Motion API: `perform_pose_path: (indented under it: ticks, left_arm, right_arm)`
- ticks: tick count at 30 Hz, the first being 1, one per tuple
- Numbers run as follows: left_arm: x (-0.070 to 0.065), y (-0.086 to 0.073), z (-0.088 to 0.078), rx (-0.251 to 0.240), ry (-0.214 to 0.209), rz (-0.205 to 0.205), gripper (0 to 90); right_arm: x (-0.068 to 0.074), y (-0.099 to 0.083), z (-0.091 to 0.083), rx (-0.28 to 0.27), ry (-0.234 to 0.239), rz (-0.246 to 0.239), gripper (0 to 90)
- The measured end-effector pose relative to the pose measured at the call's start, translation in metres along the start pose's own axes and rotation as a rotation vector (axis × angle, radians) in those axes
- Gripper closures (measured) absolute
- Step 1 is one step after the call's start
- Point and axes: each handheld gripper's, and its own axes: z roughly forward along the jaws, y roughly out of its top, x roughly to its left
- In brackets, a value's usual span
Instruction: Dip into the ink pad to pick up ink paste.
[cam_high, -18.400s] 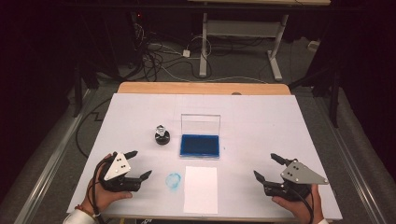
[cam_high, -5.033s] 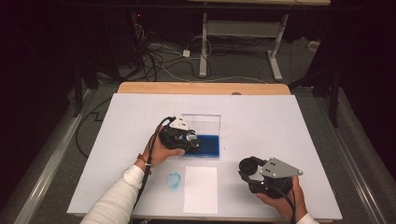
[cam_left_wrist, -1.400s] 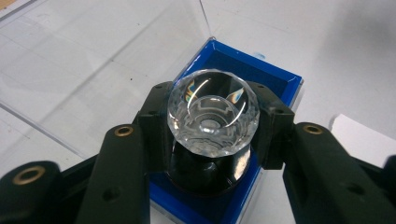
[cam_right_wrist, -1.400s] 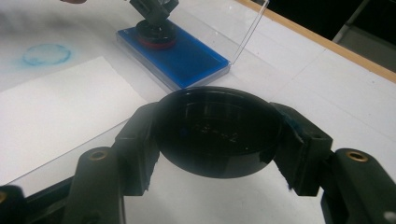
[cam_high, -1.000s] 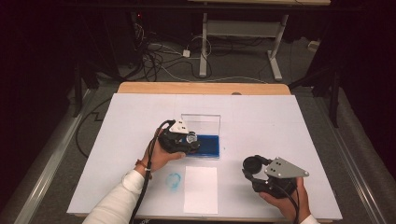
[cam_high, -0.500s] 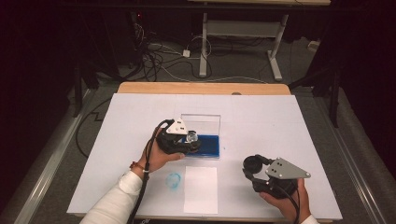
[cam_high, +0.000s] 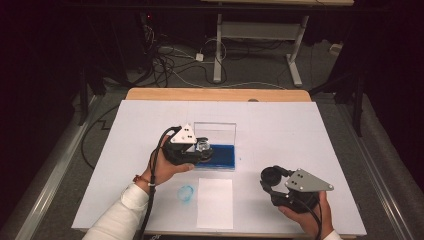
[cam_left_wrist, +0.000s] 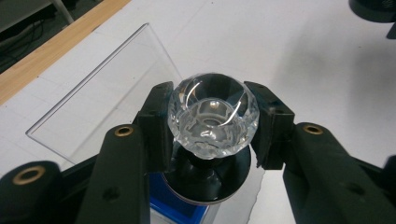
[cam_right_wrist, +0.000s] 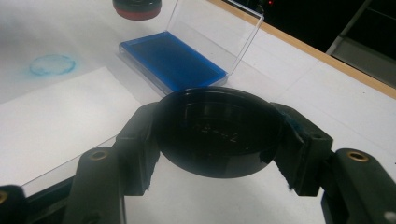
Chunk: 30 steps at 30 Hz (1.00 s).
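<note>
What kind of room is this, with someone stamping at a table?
Probably a lab or workshop set up for recording. A white-covered table stands in a dark room, loose cables lie on the floor behind it beside a metal desk frame, and the left gripper carries a trailing cable.

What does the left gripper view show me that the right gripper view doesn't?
Left gripper view: the faceted clear knob of the stamp clamped between the left gripper's jaws, its black base just above the blue ink pad. Right gripper view: the black round cap held in the right gripper, the white paper sheet and a blue ring print on the table. Both: the ink pad and its upright clear lid.
</note>
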Motion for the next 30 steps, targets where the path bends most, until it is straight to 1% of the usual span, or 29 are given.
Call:
perform_pose_path:
  ticks: [4,5,10,12,17,18,20,26,27,28,30]
  left_arm:
    - [-0.002,0.001,-0.005,-0.012,0.001,0.007,54.3]
    - [-0.003,0.001,-0.006,-0.010,0.007,0.013,54.3]
    - [-0.005,0.002,-0.009,-0.018,0.014,0.016,54.2]
    - [-0.007,0.001,-0.010,-0.015,0.022,0.026,54.2]
    - [-0.009,-0.002,-0.018,-0.026,0.031,0.033,54.2]
    - [-0.010,-0.003,-0.019,-0.025,0.028,0.033,54.2]
    - [-0.012,-0.004,-0.022,-0.018,0.030,0.045,54.2]
    - [-0.018,-0.008,-0.027,-0.015,0.029,0.058,54.2]
    - [-0.019,-0.008,-0.027,-0.016,0.021,0.056,54.2]
    - [-0.020,-0.009,-0.028,-0.009,0.016,0.061,54.2]
    - [-0.023,-0.010,-0.028,-0.002,0.021,0.075,54.2]
  right_arm:
    - [0.000,0.000,-0.001,-0.003,0.001,0.000,38.3]
    - [-0.001,0.000,-0.001,-0.003,0.000,0.001,38.3]
    - [-0.002,0.001,-0.002,-0.007,0.003,0.002,38.3]
    - [-0.002,0.001,-0.003,-0.009,0.002,0.006,38.4]
    - [-0.003,0.000,-0.004,-0.011,0.005,0.003,38.3]
    - [-0.003,0.000,-0.005,-0.012,0.007,0.003,38.3]
    - [-0.004,0.000,-0.005,-0.012,0.005,-0.002,38.3]
    - [-0.006,-0.004,-0.008,-0.006,0.003,0.009,38.3]
    - [-0.007,-0.005,-0.009,-0.008,0.003,0.007,38.4]
    - [-0.007,-0.005,-0.010,-0.006,0.004,0.012,38.3]
    - [-0.008,-0.006,-0.010,-0.006,0.005,0.009,38.4]
